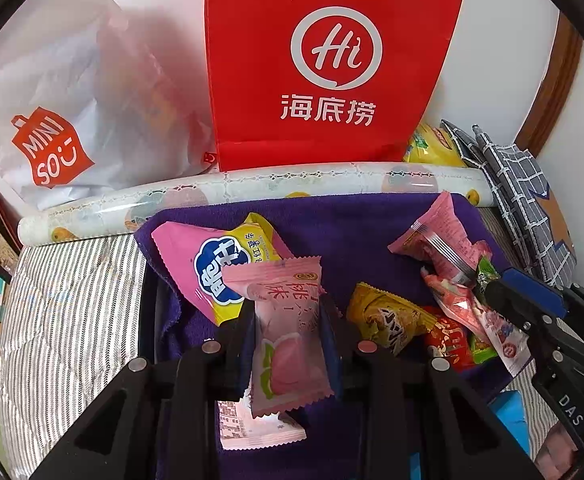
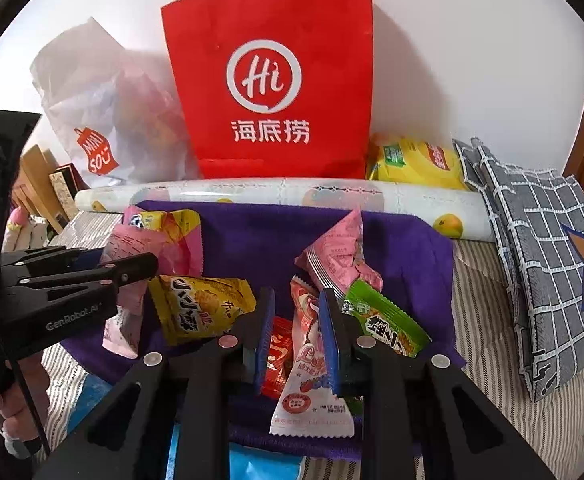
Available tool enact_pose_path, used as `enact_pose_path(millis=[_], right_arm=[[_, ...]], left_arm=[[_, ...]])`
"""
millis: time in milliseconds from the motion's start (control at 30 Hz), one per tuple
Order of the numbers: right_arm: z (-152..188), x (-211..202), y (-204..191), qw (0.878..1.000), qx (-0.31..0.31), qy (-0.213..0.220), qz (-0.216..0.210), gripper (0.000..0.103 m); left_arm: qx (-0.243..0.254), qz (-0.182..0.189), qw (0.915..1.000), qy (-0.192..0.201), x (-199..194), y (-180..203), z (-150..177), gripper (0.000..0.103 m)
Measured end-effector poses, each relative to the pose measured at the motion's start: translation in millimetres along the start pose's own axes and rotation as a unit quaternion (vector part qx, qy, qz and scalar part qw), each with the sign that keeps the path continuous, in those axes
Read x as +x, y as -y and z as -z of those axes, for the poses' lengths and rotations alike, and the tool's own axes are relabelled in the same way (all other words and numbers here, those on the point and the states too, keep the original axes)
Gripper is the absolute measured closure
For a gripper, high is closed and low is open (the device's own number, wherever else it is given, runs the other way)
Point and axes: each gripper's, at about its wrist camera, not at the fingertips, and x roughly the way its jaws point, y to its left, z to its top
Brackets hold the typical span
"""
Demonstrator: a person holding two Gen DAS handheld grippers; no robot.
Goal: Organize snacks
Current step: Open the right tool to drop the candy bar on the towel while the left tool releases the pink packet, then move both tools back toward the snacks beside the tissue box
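My left gripper (image 1: 287, 316) is shut on a pink peach-print snack packet (image 1: 287, 344) and holds it upright over a purple cloth (image 1: 332, 220). In the right wrist view the left gripper (image 2: 143, 270) reaches in from the left with that pink packet (image 2: 121, 248). My right gripper (image 2: 296, 312) has a pink-and-white strawberry packet (image 2: 310, 364) between its blue pads. The packet leans on the right pad, and a gap shows at the left pad. Around it lie a yellow packet (image 2: 199, 304), a green packet (image 2: 388, 320), a red packet (image 2: 279, 352) and a pink packet (image 2: 340, 256).
A red paper bag (image 2: 271, 80) and a white plastic bag (image 1: 71, 100) stand against the wall behind a patterned roll (image 1: 292, 188). A pink-and-yellow bag (image 1: 195, 256) lies at the cloth's left. A checked cloth (image 2: 540, 260) and a yellow chip bag (image 2: 416, 160) are at the right. Striped bedding (image 1: 71, 300) surrounds everything.
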Motion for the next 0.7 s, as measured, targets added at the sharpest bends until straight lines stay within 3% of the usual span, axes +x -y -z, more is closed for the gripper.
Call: enact_pose_path(millis=[67,200,433,700], right_arm=[[-0.7,-3.9,0.3,1.0,0.001,0.006,-0.003,0.076],[-2.8,-10.9,2.5,1.0,0.01,0.014,-0.007,0.07],[-2.7,-42.1,-2.8,0.999,0.014,0.032,-0.006,0.063],[23.8,-92.7,-18.7,0.999,0.007,0.048,-0.004,0.05]], left_arm=[[0.005,-0.001,1.0,-0.004,0.0,1.0,0.2,0.074],[0.004,-0.001,1.0,0.001,-6.7,0.7,-2.2,0.055],[-0.003,0.003,0.9999,0.015,-33.8,-3.2,-0.4,0.052],[-0.009,0.01,0.9992,0.037,-83.7,-15.2,30.0,0.052]])
